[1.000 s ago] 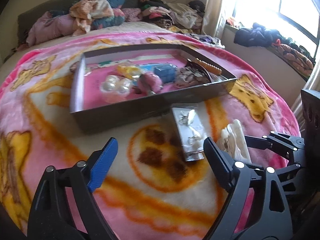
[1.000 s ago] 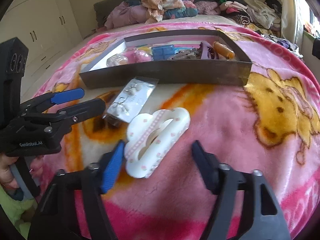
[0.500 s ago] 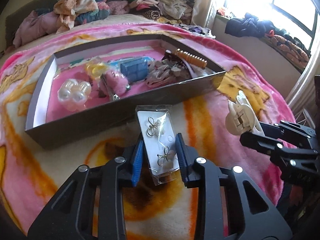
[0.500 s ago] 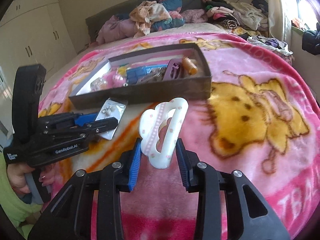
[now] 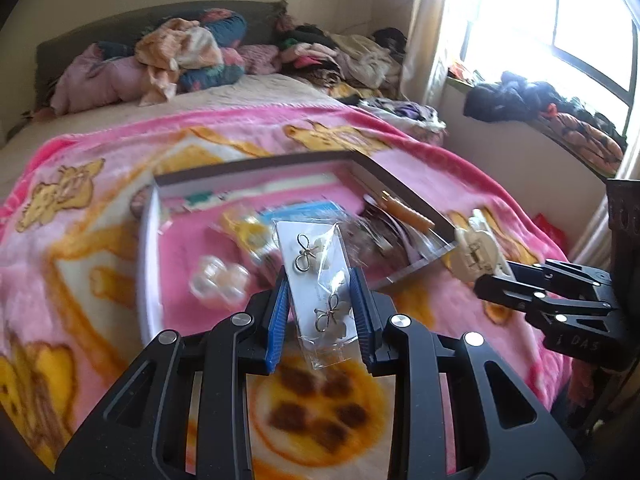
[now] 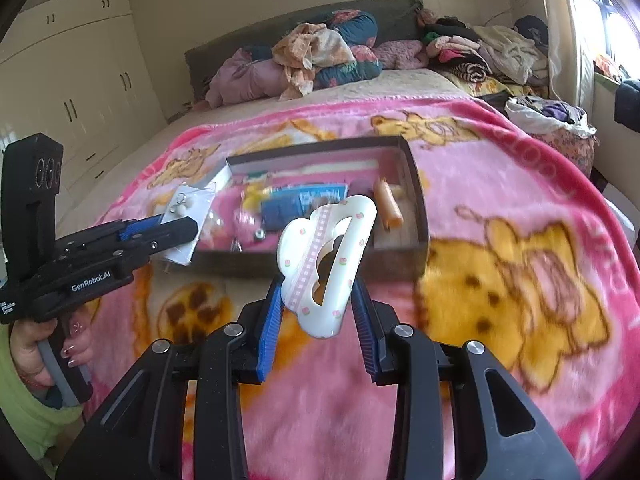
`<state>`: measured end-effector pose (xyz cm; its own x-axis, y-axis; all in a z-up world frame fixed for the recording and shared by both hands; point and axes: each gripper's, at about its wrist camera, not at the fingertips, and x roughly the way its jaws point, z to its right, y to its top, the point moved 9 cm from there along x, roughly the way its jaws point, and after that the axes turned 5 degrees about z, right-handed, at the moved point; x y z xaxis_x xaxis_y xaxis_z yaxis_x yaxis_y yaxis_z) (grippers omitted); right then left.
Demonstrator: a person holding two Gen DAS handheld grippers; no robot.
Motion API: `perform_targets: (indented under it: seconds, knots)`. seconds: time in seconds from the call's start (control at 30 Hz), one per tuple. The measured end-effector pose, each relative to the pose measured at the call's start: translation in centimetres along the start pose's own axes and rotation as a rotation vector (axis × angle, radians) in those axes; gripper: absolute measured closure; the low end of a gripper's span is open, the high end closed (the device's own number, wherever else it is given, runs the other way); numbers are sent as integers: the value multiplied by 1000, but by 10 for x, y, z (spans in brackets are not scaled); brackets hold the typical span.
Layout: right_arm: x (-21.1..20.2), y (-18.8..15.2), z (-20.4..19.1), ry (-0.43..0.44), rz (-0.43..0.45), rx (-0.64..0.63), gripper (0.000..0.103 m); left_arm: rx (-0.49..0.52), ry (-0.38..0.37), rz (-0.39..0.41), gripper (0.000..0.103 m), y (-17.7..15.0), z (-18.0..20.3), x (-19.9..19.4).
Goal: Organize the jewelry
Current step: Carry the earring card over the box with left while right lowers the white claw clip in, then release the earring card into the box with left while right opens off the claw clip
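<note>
Left gripper (image 5: pixel 323 312) clamped on earring packet (image 5: pixel 320 280), right gripper (image 6: pixel 316 312) clamped on white hair claw (image 6: pixel 326 260), dark tray (image 6: pixel 412 184) at 12 o'clock

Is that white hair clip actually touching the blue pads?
Touching. The right wrist view shows the white hair clip pinched between the right gripper's blue pads.

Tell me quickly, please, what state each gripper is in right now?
Left gripper: shut on the earring packet.
Right gripper: shut on the white hair claw clip.
</note>
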<state>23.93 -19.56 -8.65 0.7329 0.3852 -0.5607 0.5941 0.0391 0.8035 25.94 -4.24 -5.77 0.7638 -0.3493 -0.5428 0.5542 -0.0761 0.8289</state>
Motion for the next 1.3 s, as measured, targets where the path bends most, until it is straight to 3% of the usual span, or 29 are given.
perform_targets:
  seconds: [0.37, 0.8, 1.17, 1.3]
  knots:
    - [39, 30, -6, 27, -17, -19, 70, -28, 78, 0, 81, 7, -32, 20]
    - [83, 20, -9, 22, -91, -52, 70, -49, 103, -48, 81, -8, -46, 44]
    - [74, 16, -10, 24, -75, -44, 67, -47, 109, -48, 77, -9, -47, 43]
    - [62, 19, -9, 22, -50, -39, 61, -40, 113, -39, 74, -7, -46, 38]
